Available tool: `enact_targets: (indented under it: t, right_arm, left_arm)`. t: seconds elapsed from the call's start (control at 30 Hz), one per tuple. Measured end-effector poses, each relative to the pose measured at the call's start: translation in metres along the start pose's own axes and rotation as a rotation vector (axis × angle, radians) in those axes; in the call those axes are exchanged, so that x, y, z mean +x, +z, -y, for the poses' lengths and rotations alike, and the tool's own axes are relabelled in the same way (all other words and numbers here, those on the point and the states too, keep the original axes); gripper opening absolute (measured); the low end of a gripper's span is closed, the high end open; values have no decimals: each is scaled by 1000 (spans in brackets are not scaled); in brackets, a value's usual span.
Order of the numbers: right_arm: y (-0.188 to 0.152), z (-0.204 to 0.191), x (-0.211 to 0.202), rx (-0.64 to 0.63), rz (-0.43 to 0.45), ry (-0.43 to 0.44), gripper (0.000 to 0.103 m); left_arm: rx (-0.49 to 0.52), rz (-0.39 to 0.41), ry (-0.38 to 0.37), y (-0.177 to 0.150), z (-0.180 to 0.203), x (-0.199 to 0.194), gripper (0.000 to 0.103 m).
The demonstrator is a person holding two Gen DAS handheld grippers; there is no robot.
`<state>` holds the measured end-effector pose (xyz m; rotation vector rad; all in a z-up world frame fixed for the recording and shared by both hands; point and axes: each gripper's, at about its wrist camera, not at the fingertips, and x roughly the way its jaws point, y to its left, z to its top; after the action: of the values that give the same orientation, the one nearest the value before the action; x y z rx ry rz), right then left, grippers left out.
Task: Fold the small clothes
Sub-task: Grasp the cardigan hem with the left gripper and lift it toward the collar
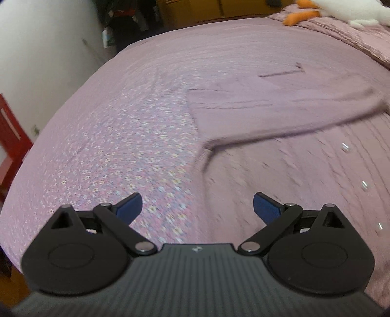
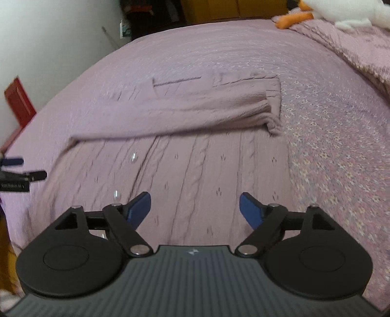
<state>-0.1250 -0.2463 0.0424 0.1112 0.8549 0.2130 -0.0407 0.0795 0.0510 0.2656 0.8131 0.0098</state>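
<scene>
A mauve knitted cardigan (image 2: pixel 185 165) with small shiny buttons (image 2: pixel 133 156) lies flat on the bed, one sleeve (image 2: pixel 195 117) folded across its upper part. It also shows in the left wrist view (image 1: pixel 280 156), where the sleeve (image 1: pixel 304 117) crosses it. My right gripper (image 2: pixel 195 207) is open and empty above the cardigan's body. My left gripper (image 1: pixel 197 207) is open and empty over the cardigan's left edge; its fingers (image 2: pixel 14 161) show at the left edge of the right wrist view.
The bed has a pink floral cover (image 1: pixel 117 136). A white and orange plush toy (image 2: pixel 341 12) lies on a folded pink blanket (image 2: pixel 353 46) at the far right. A white wall (image 1: pixel 36 48) and a red object (image 2: pixel 19 102) stand to the left.
</scene>
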Motion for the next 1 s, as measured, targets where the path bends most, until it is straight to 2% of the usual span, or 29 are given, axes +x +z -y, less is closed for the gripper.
enact_targets:
  t: [0.37, 0.6, 0.7, 0.8, 0.9, 0.93, 1.0]
  right_arm:
    - [-67, -35, -26, -354, -11, -78, 100]
    - [-102, -52, -16, -589, -65, -118, 101]
    - [-108, -57, -5, -633, -92, -132, 101]
    - [-105, -55, 8, -619, -113, -158, 101]
    - [-101, -52, 18, -598, -120, -174, 101]
    - [-99, -52, 18, -596, -115, -174, 101]
    - [-95, -51, 16, -591, -81, -177, 101]
  left_arm:
    - [175, -8, -103, -49, 48, -26, 100]
    - [307, -40, -184, -75, 72, -32, 100]
    - [371, -55, -216, -86, 83, -36, 100]
    - [442, -61, -187, -95, 95, -31, 100]
    - [495, -71, -86, -98, 103, -16, 100]
    - [500, -71, -59, -98, 104, -12, 102]
    - [468, -68, -62, -95, 101, -10, 103]
